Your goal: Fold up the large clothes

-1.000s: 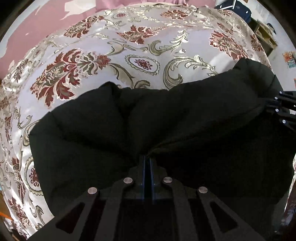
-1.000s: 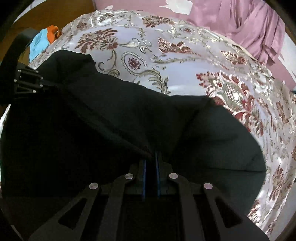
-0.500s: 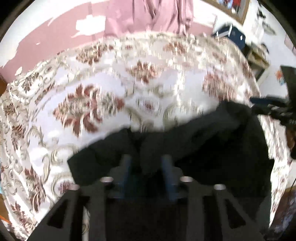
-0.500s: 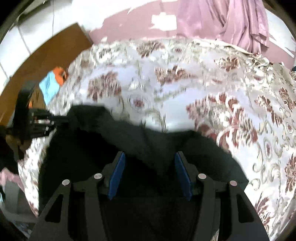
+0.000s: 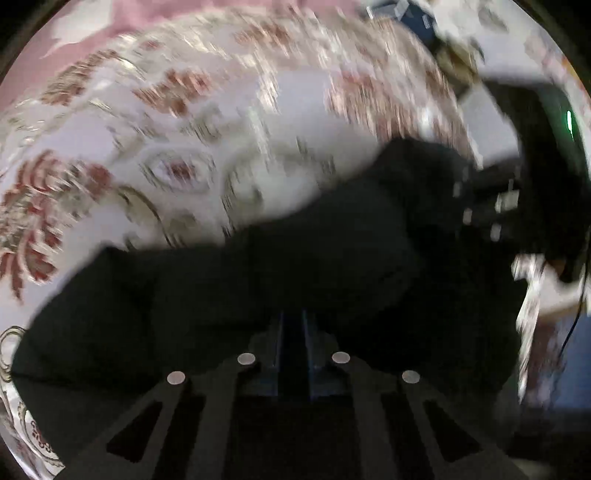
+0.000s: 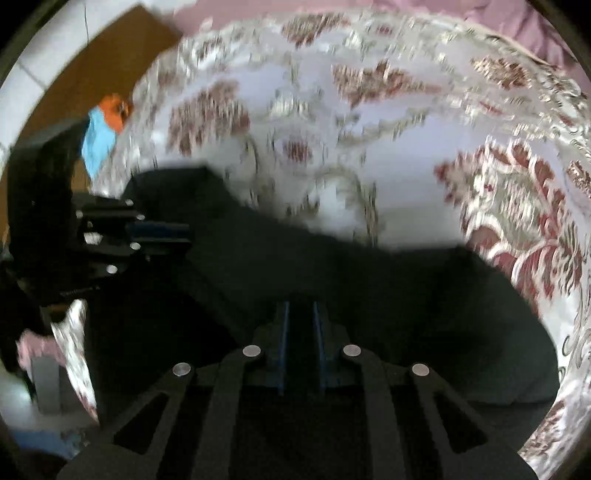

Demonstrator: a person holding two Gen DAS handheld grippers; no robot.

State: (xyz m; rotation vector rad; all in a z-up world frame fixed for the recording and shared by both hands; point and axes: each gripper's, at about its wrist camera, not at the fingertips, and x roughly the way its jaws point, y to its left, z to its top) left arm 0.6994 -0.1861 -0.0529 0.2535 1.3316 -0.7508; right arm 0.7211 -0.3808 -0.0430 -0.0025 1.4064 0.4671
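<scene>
A large black garment (image 5: 295,266) lies bunched on a floral bedspread (image 5: 184,122); it fills the lower half of the right wrist view (image 6: 369,295) too. My left gripper (image 5: 293,321) has its blue pads close together with black cloth between them. My right gripper (image 6: 300,314) has its pads close together on a fold of the same cloth. Each gripper shows in the other's view: the right one at the far right (image 5: 487,206), the left one at the left (image 6: 155,236). Both views are motion-blurred.
The bedspread (image 6: 369,147) has red and gold flowers on pale satin. A pink wall (image 5: 92,29) is behind. A brown wooden board (image 6: 92,74) and a blue and orange cloth (image 6: 101,129) are at the bed's left edge.
Both grippers opened and pulled back half a second ago, then came down again. Their pads have now closed on the black garment at a new place, nearer each other.
</scene>
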